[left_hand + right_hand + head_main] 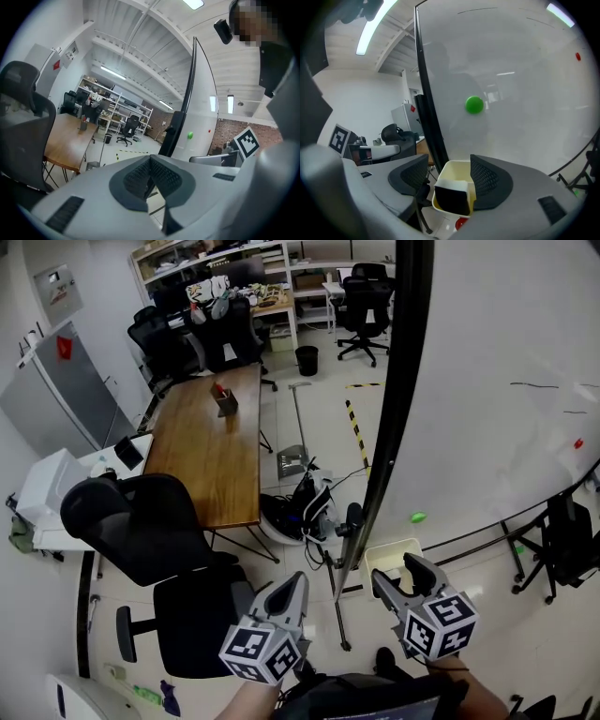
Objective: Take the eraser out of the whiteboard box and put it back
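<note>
Cream box (458, 168), black eraser (451, 200), green magnet (474, 104)

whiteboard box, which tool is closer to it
Right. The right tool is open just in front of the whiteboard box; the left tool, shut, is off to the box's left.

Lighting is bright and even, from ceiling strip lights (375, 28). The whiteboard (520, 140) shows pale reflections of them, without harsh glare. Shadows on the floor (319, 418) are faint. All views bend strongly at the edges, and both gripper views have dark corners. Left claw (150, 161) and right claw (449, 161) render soft.
</note>
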A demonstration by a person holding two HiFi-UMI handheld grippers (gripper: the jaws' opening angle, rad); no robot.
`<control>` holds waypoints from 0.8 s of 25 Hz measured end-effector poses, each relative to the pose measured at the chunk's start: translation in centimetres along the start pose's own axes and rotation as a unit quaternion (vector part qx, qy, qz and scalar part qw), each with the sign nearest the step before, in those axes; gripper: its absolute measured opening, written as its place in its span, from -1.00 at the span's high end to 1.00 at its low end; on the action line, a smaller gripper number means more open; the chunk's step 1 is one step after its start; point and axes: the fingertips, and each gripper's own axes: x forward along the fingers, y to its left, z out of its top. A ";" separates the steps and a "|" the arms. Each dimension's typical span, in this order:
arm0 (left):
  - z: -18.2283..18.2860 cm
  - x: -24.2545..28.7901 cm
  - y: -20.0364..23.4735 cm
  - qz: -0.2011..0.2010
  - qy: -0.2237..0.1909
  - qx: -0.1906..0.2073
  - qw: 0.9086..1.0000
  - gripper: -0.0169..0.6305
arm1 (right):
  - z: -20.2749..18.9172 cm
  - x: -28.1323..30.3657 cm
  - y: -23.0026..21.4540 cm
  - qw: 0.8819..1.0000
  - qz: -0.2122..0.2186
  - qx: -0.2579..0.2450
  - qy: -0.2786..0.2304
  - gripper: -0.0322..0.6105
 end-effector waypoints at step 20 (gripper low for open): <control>-4.5 1.3 0.5 -0.012 0.053 -0.014 0.998 0.87 | -3.1 0.8 0.0 0.999 -0.046 0.004 0.003 -0.12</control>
